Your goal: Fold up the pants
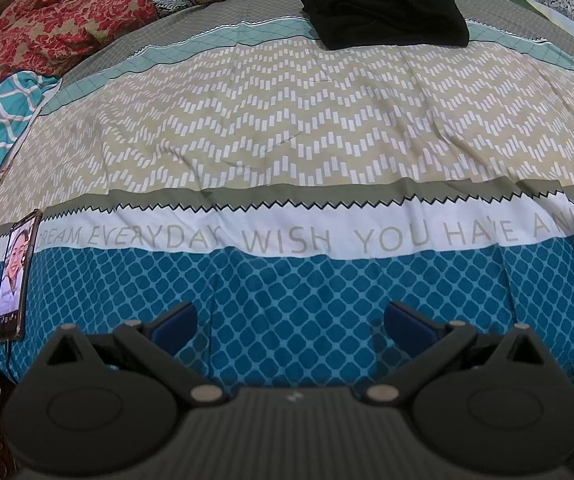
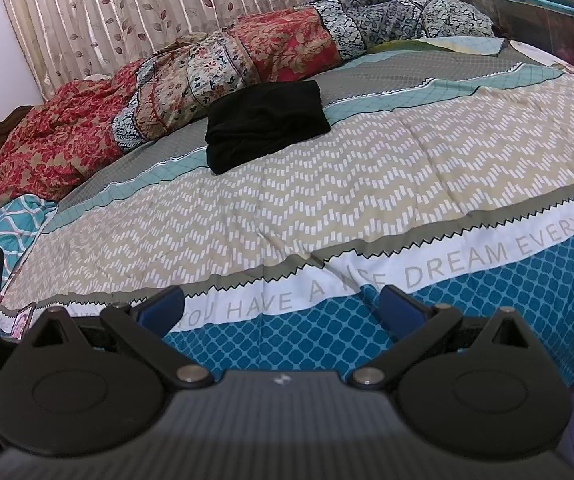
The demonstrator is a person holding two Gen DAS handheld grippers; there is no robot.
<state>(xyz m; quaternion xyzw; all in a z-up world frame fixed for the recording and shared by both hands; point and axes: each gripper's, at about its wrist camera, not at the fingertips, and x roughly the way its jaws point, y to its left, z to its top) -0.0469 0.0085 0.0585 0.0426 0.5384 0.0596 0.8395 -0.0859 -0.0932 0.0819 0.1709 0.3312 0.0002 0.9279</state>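
The left gripper (image 1: 291,320) has its two blue-padded fingers (image 1: 177,320) spread wide with nothing between them, poised above the near blue lattice band of the bedspread (image 1: 287,152). The right gripper (image 2: 281,306) is spread just as wide and also empty, its fingers (image 2: 163,306) over the white lettered strip and the blue band at the near edge of the bed. The black pants (image 1: 383,8) lie well apart from both sets of fingers, far across the bed: folded into a compact bundle on the grey and pale teal stripes, beyond the broad beige zigzag band. In the left wrist view they sit far and slightly right of the fingers; in the right wrist view the pants (image 2: 265,130) sit far and a little left of centre. Just behind them, along the far side of the bed, lies a bunched red and patterned quilt (image 2: 191,80), with a leaf-print curtain (image 2: 147,8) behind it. A phone (image 1: 17,280) with its screen lit lies at the near left edge of the bed, a cable running from its near end.
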